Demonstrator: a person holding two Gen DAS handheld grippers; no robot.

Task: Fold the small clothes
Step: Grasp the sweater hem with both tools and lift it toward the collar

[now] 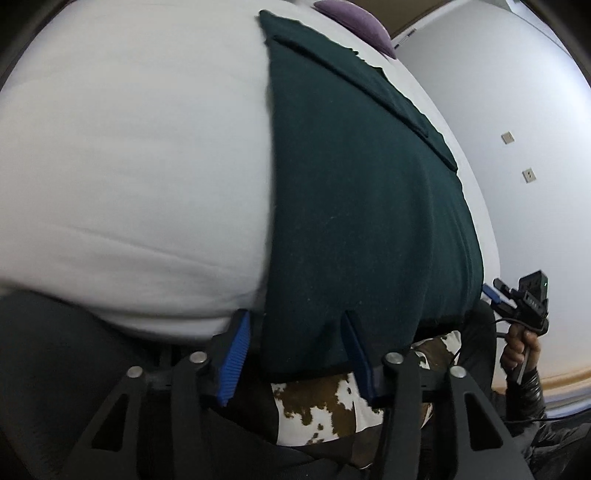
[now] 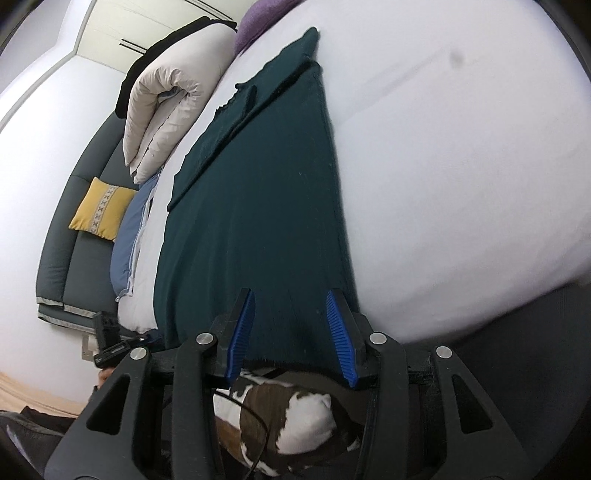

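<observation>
— Where does the dark green garment (image 1: 362, 206) lie?

— Flat on the white bed (image 1: 129, 166), with its long axis running from the near edge, where both grippers are, toward the far edge. Its near hem hangs just over that near edge. At the far end a folded-in flap with a ragged edge lies on top, and a purple cushion (image 1: 354, 18) sits beyond it.

— And the left gripper (image 1: 295, 354)?

— Its blue-padded fingers are spread wide apart. The hem's corner drapes between them, but neither pad presses on it, so nothing is held.

— The right gripper (image 2: 291, 332)?

— Released too, jaws parted over the hem at the garment's other near corner. The cloth passes between the fingers unpinched.

— What is hard to make out?

— The hem's underside is hidden behind the gripper frames. Below them shows brown-and-white patterned fabric (image 2: 295, 417), cut off so I cannot tell what it is. From the right wrist camera a rolled pale duvet (image 2: 166, 92), a blue pillow (image 2: 129, 240) and a yellow cushion (image 2: 99, 210) sit along the bed's left edge.
</observation>
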